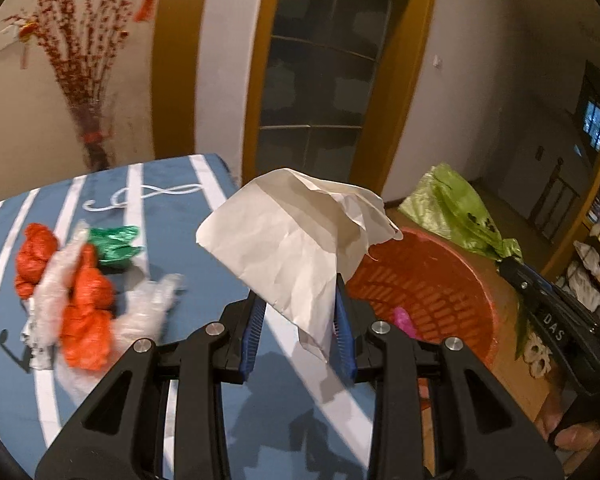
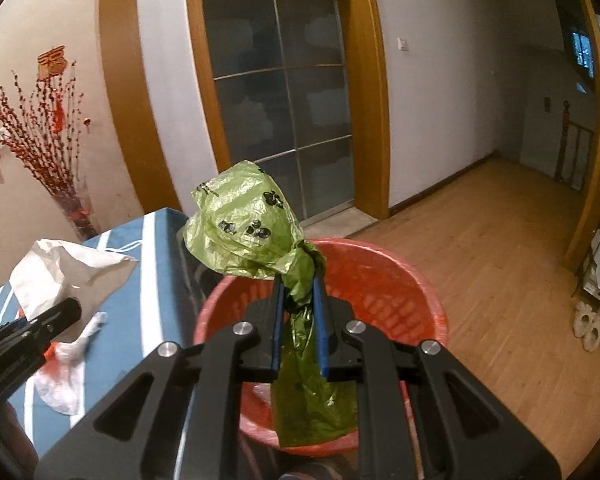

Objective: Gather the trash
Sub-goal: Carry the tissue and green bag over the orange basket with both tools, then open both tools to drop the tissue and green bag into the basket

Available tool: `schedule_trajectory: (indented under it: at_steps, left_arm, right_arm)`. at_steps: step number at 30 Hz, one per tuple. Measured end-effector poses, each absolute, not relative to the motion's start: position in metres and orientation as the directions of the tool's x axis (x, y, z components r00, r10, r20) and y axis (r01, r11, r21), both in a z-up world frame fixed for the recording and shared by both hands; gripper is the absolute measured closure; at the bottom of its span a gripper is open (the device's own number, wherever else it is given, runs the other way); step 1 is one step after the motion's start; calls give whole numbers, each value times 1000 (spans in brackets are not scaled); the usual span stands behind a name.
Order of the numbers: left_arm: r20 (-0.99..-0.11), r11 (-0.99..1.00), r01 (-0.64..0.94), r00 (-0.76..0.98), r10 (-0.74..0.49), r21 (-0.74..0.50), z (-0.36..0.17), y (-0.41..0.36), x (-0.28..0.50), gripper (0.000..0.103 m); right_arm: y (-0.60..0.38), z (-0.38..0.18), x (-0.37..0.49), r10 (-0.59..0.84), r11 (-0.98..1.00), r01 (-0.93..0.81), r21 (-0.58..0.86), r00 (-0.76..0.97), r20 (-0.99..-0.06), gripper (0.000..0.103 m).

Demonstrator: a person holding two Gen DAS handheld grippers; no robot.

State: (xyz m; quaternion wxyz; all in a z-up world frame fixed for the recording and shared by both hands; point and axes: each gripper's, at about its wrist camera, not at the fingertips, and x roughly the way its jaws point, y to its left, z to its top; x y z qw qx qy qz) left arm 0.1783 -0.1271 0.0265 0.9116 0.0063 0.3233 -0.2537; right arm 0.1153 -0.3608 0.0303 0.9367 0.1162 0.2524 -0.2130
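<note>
The left gripper (image 1: 300, 312) pinches the paper (image 1: 292, 236) by one corner, above the table (image 1: 204, 216) edge, with the bin (image 1: 440, 280) at its 2 o'clock; released here, it may flutter short. The right gripper (image 2: 298, 320) pinches the green bag (image 2: 248, 228) over the bin; its tail could snag a pad.
</note>
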Motion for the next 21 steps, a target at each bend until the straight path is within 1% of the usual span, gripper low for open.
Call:
schedule_trajectory:
  at_steps: [16, 18, 21]
  left_arm:
    - [-636, 812, 562, 571, -519, -158, 8, -196, 177, 71]
    - [-642, 806, 570, 561, -523, -159, 5, -202, 179, 70]
    - [-657, 801, 576, 543, -523, -161, -2, -210, 181, 69]
  right_arm:
    - [-403, 19, 121, -355, 843, 511, 166, 762, -541, 87]
    - [-410, 19, 122, -351, 839, 514, 179, 763, -543, 85]
    - [-419, 17, 124, -340, 832, 516, 203, 764, -549, 84]
